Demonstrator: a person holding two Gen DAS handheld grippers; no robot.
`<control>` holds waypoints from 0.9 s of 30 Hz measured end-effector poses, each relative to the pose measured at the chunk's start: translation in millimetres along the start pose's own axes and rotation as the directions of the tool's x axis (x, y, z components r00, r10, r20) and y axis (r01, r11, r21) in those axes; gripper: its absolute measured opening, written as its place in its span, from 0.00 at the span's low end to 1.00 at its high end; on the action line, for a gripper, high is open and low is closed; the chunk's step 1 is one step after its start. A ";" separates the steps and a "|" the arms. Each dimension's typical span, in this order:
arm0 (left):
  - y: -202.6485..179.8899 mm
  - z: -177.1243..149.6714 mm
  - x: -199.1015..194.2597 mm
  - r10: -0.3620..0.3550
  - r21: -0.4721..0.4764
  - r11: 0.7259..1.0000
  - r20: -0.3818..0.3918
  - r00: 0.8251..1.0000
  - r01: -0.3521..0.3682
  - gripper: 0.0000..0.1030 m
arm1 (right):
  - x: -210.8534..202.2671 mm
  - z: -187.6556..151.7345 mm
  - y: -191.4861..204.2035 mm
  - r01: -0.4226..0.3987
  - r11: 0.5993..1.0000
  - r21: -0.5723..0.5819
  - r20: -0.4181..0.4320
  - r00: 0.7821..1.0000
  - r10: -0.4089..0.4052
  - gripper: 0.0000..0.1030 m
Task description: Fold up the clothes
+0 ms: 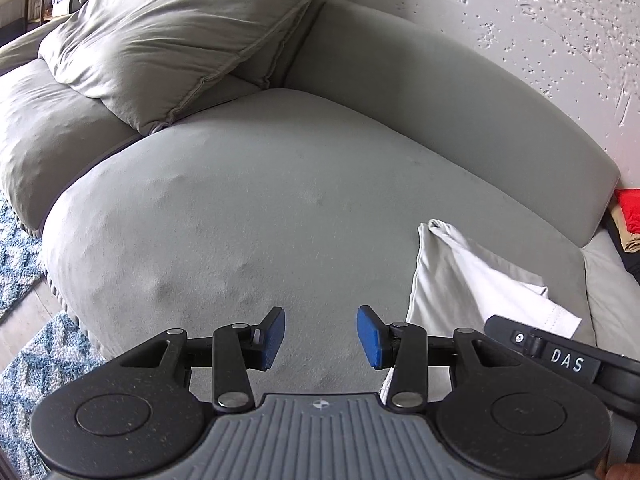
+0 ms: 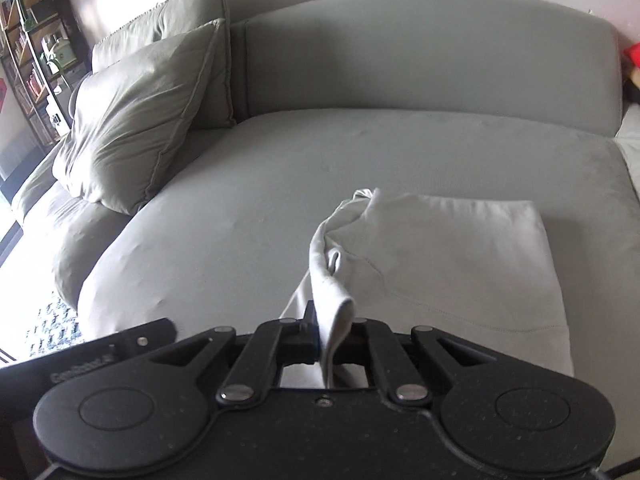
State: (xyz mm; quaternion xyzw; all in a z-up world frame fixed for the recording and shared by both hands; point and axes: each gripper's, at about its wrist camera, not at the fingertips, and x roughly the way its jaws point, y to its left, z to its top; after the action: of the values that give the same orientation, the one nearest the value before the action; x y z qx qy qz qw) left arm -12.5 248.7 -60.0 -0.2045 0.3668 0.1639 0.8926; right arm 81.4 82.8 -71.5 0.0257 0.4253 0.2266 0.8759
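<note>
1. the left gripper (image 1: 321, 338) hangs over the sofa seat (image 1: 248, 208), pointing down at a slant, its jaws spread with only bare grey upholstery between the blue pads (image 1: 370, 336).
2. nothing is held on the left; the pads touch no cloth.
3. the garment (image 1: 472, 280), a pale, partly folded piece, lies on the seat to the right of the left jaws, just beside the right pad but apart from it.
4. part of the right gripper's black body, with white letters, crosses the lower right of the left view, over the garment's near edge.
5. the right gripper (image 2: 326, 344) has its jaws pressed together, pinching a fold of the garment (image 2: 448, 256).
6. the pinched fold rises from the jaws as a narrow upright strip and runs back into the bunched near-left corner of the cloth.
7. the rest of the garment lies flat on the seat ahead and to the right of the right jaws, with its far edge straight and a curved seam across the middle.
8. a pillow (image 2: 136, 120) leans against the backrest (image 2: 420, 52) at the left, well apart from the garment.
9. a patterned blue rug (image 1: 24, 240) shows below the sofa's left edge.
10. something red (image 1: 630, 208) sits past the backrest's right end.
</note>
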 end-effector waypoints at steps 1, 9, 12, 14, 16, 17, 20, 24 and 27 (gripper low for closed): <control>0.2 -0.2 -0.3 0.004 0.000 1.000 0.001 1.000 -0.004 0.40 | 1.4 0.0 1.7 -0.002 1.000 -0.002 -0.007 1.000 0.002 0.04; 6.1 0.2 -1.8 0.017 -0.031 0.999 0.005 1.000 -0.017 0.40 | -2.2 -10.3 -1.2 -0.268 0.963 -0.011 -0.099 0.959 0.265 0.16; 5.2 -0.1 -1.6 0.019 -0.024 1.000 0.002 1.000 -0.019 0.40 | -23.8 -7.6 -25.9 -0.346 0.938 0.036 -0.065 0.935 0.347 0.18; 4.2 -0.2 -1.2 0.020 -0.018 1.000 0.000 1.000 -0.020 0.40 | -39.4 -4.4 -50.7 -0.352 0.933 0.075 -0.024 0.935 0.355 0.19; -0.2 0.5 1.1 0.016 0.004 1.000 -0.009 1.000 -0.016 0.38 | -52.1 -3.8 -77.9 -0.305 0.947 0.099 0.018 0.952 0.305 0.19; -4.2 0.7 3.1 0.009 0.026 1.000 -0.015 1.000 -0.009 0.35 | -57.7 -7.1 -91.4 -0.271 0.957 0.105 0.034 0.963 0.269 0.19; -27.8 1.4 9.1 -0.059 0.149 0.987 -0.049 0.997 0.065 0.11 | -68.8 -18.0 -127.6 -0.175 0.977 0.119 0.061 0.984 0.169 0.19; -70.8 1.5 16.3 -0.164 0.315 0.933 -0.051 0.985 0.172 0.06 | -57.9 -32.1 -134.7 -0.103 0.993 0.048 0.025 0.994 0.102 0.18; -93.7 0.2 41.7 -0.093 0.374 0.920 -0.087 0.992 0.119 0.10 | -46.7 -43.0 -120.8 -0.061 0.994 -0.093 0.014 0.998 0.062 0.18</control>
State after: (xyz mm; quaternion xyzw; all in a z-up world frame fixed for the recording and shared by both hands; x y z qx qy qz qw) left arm 57.2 173.9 -67.0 -0.0536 0.4097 0.0344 0.9100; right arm 69.2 -51.3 -93.3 0.0003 0.4059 0.2726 0.8723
